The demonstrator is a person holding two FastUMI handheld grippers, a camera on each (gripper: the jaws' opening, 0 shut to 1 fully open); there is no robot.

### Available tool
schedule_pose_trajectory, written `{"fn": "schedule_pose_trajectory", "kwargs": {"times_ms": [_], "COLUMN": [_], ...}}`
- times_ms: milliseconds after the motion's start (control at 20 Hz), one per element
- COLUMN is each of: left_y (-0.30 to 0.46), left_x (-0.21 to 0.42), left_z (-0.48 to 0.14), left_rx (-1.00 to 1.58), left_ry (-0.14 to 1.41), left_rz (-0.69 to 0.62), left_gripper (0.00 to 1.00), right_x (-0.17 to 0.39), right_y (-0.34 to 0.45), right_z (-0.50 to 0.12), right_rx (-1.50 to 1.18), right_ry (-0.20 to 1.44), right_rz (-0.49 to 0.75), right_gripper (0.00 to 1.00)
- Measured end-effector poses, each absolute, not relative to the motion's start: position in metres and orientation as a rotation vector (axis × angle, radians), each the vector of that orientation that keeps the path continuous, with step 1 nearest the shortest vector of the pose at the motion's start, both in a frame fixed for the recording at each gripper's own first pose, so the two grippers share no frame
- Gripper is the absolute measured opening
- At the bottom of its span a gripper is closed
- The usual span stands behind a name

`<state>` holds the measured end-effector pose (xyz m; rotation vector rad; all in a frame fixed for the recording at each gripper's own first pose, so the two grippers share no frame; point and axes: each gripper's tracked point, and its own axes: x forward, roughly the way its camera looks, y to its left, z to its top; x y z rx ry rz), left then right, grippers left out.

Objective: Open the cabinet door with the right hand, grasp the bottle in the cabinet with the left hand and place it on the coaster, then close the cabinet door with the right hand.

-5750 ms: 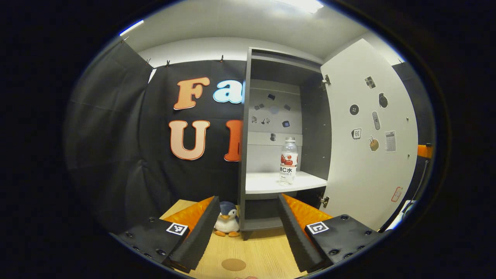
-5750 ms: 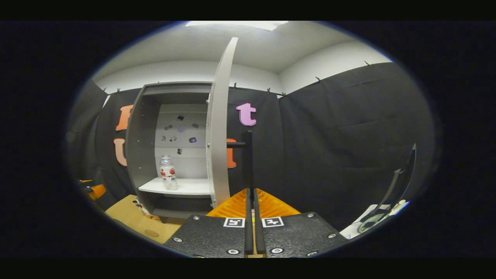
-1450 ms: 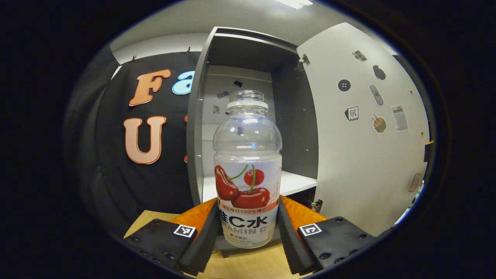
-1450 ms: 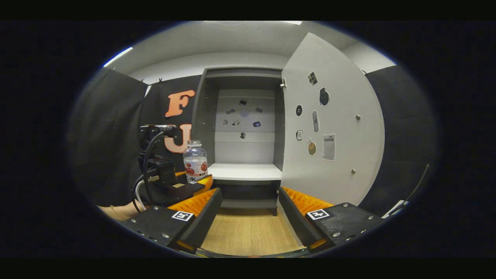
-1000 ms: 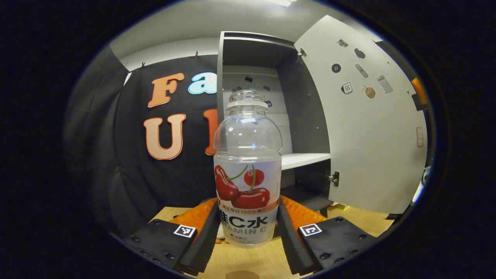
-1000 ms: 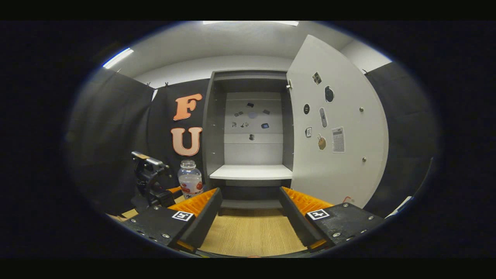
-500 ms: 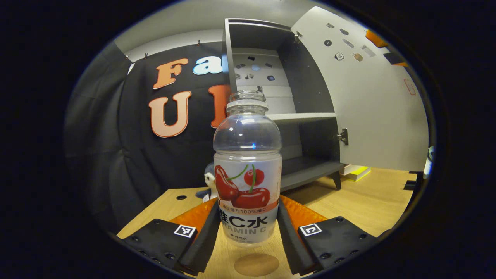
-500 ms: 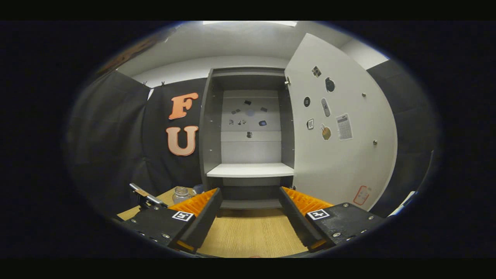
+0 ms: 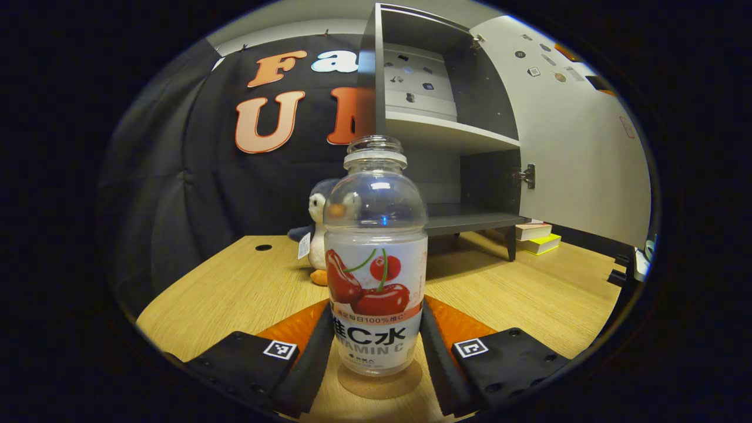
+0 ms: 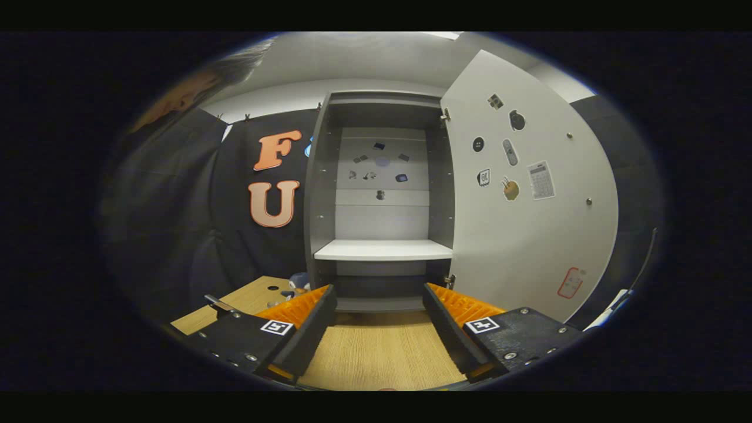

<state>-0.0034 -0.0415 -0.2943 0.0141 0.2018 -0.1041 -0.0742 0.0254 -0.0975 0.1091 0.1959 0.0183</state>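
In the left gripper view a clear bottle (image 9: 375, 258) with a cherry label stands upright on a round brown coaster (image 9: 379, 380) on the wooden table. My left gripper (image 9: 376, 346) is shut on the bottle's lower half, one finger on each side. Behind it stands the grey cabinet (image 9: 446, 135) with its white door (image 9: 578, 153) swung wide. In the right gripper view my right gripper (image 10: 379, 323) is open, held in front of the cabinet (image 10: 379, 200) and its bare white shelf (image 10: 382, 249). The open door (image 10: 529, 200) hangs to its right.
A plush penguin (image 9: 317, 232) sits on the wooden table (image 9: 235, 288) just behind the bottle. Some books (image 9: 537, 238) lie under the door. A person's head (image 10: 194, 82) leans in at the upper left of the right gripper view.
My left gripper has come down with the bottle, whose base now rests on the coaster. The right gripper has stayed open and drifted slightly toward the door.
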Motion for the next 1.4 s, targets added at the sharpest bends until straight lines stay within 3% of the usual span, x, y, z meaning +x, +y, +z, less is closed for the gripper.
{"fn": "schedule_pose_trajectory", "kwargs": {"times_ms": [150,200,250,650,750,900,950,1100,1400], "left_y": [-0.040,-0.041,-0.042,-0.043,-0.043,-0.042,-0.042,-0.042,-0.043], "left_x": [0.000,0.001,0.003,-0.001,-0.004,-0.010,-0.009,-0.009,-0.009], "left_z": [-0.307,-0.310,-0.313,-0.324,-0.329,-0.329,-0.328,-0.329,-0.329], "left_rx": [-0.007,-0.003,0.003,0.051,0.052,0.046,0.040,0.032,0.028], "left_ry": [0.225,0.230,0.235,0.307,0.329,0.345,0.345,0.360,0.399], "left_rz": [-0.098,-0.102,-0.105,-0.116,-0.113,-0.109,-0.106,-0.104,-0.110], "left_gripper": [0.83,0.82,0.83,0.82,0.82,0.82,0.82,0.82,0.88], "right_x": [-0.074,-0.074,-0.074,-0.073,-0.073,-0.071,-0.072,-0.073,-0.077], "right_y": [0.025,0.025,0.026,0.032,0.029,0.027,0.028,0.026,0.024], "right_z": [-0.105,-0.106,-0.106,-0.106,-0.104,-0.107,-0.107,-0.105,-0.092], "right_rx": [0.121,0.119,0.118,0.120,0.127,0.141,0.150,0.158,0.178], "right_ry": [0.218,0.223,0.224,0.236,0.235,0.243,0.247,0.242,0.232], "right_rz": [0.007,0.006,0.006,0.018,0.012,0.006,0.007,-0.001,-0.007], "right_gripper": [0.91,0.87,0.91,0.91,0.87,0.91,0.87,0.91,0.91]}}
